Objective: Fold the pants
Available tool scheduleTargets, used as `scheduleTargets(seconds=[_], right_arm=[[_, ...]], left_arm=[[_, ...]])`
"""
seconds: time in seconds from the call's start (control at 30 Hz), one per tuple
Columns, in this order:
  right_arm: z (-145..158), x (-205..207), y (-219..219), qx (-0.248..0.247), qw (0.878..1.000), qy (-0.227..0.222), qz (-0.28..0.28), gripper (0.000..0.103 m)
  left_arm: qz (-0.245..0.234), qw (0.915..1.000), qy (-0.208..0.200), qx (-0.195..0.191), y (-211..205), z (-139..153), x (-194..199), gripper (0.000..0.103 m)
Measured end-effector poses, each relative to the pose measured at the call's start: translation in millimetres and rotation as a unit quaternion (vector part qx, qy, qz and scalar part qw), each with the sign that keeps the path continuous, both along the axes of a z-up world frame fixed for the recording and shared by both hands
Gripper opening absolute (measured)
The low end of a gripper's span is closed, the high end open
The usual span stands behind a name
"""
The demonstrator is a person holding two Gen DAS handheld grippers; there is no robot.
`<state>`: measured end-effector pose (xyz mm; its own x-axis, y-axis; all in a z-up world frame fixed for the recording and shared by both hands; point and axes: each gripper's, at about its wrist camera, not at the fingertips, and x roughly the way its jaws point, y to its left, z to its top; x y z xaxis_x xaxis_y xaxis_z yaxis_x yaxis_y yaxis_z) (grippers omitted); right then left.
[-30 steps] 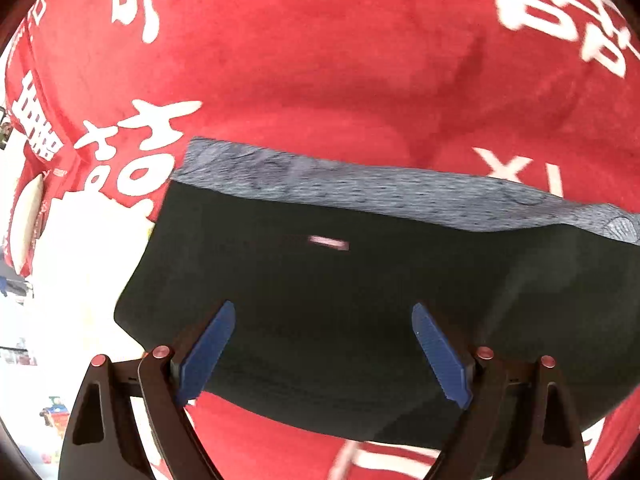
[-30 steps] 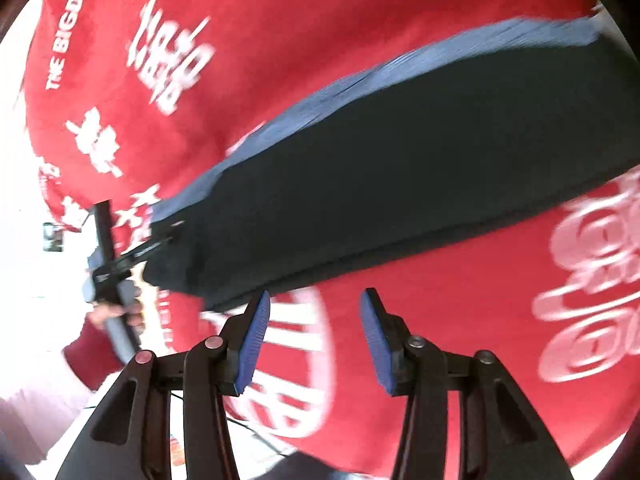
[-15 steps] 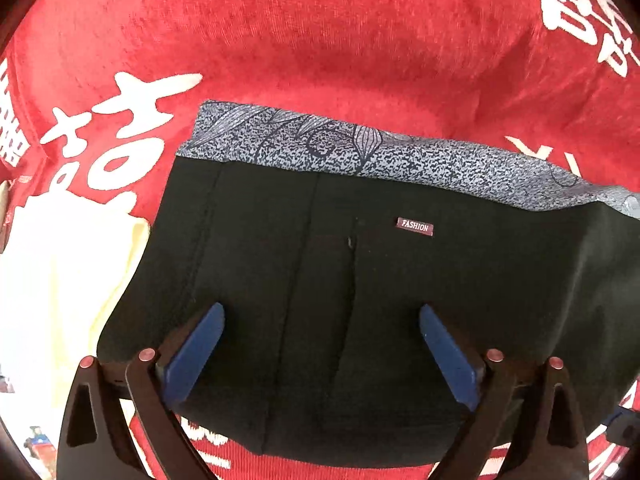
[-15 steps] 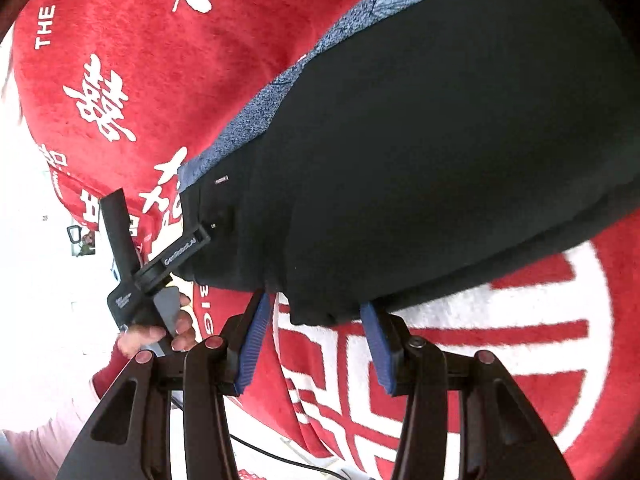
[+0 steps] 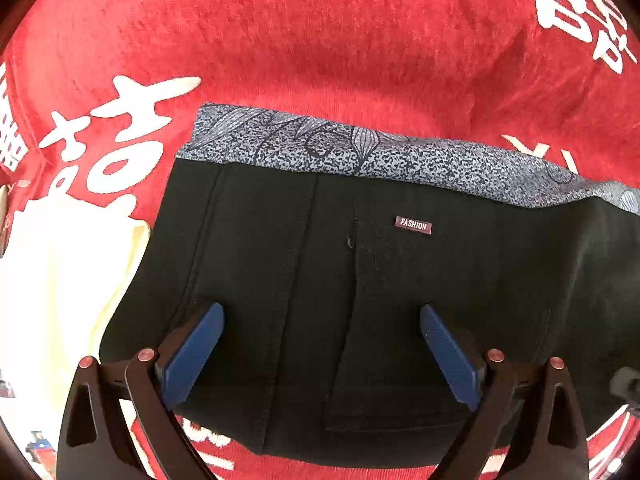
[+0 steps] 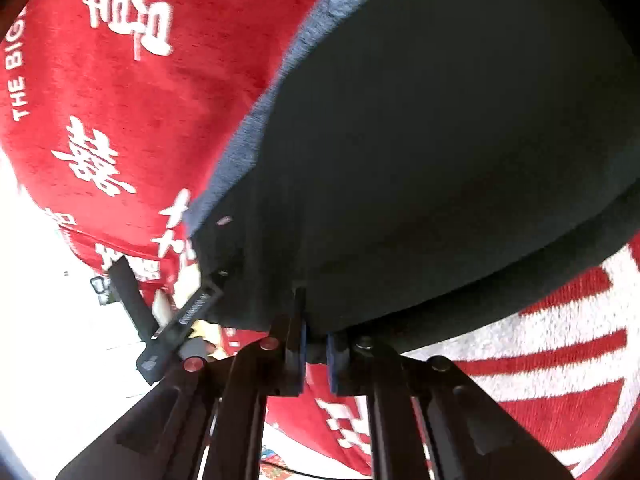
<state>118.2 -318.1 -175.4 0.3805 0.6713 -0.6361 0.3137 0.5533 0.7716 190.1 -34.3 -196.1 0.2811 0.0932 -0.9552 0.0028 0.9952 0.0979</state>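
Observation:
Black pants [image 5: 360, 288] with a grey patterned waistband [image 5: 360, 152] and a small FASHION label [image 5: 414, 225] lie flat on a red blanket [image 5: 320, 40]. My left gripper [image 5: 320, 344] is open, its blue pads spread over the near part of the pants. In the right wrist view my right gripper [image 6: 316, 344] is shut on the near edge of the pants [image 6: 440, 160]. The left gripper [image 6: 180, 320] also shows there, at the pants' left end.
The red blanket [image 6: 120, 100] carries white characters. A pale cream cloth [image 5: 68, 280] lies to the left of the pants. A bright white floor [image 6: 40, 320] shows beyond the blanket's edge.
My right gripper moved in to the pants' near edge and closed on it. My left gripper settled lower over the pants and stayed open.

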Motion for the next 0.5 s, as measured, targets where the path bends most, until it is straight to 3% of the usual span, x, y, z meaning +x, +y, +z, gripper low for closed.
scheduleTargets(seconds=[0.1, 0.2, 0.3, 0.43, 0.5], right_arm=[[37.1, -10.8, 9.2, -0.060, 0.996, -0.052, 0.042, 0.008], [29.6, -18.9, 15.3, -0.109, 0.992, -0.031, 0.063, 0.007], [-4.8, -24.1, 7.4, -0.088, 0.995, 0.014, 0.041, 0.006], [0.5, -28.6, 5.5, -0.093, 0.994, 0.013, 0.049, 0.008], [2.7, -34.3, -0.9, -0.096, 0.993, 0.035, 0.064, 0.015]], left_arm=[[-0.007, 1.0000, 0.006, -0.003, 3.7, 1.5, 0.2, 0.098], [-0.016, 0.9999, 0.000, 0.005, 5.6, -3.7, -1.3, 0.103], [-0.020, 0.9997, -0.005, 0.010, 4.7, -5.5, -1.4, 0.103], [-0.021, 0.9996, -0.002, 0.017, 1.8, -2.0, -3.1, 0.103], [-0.019, 0.9995, 0.012, 0.022, -5.1, 2.9, -4.2, 0.103]])
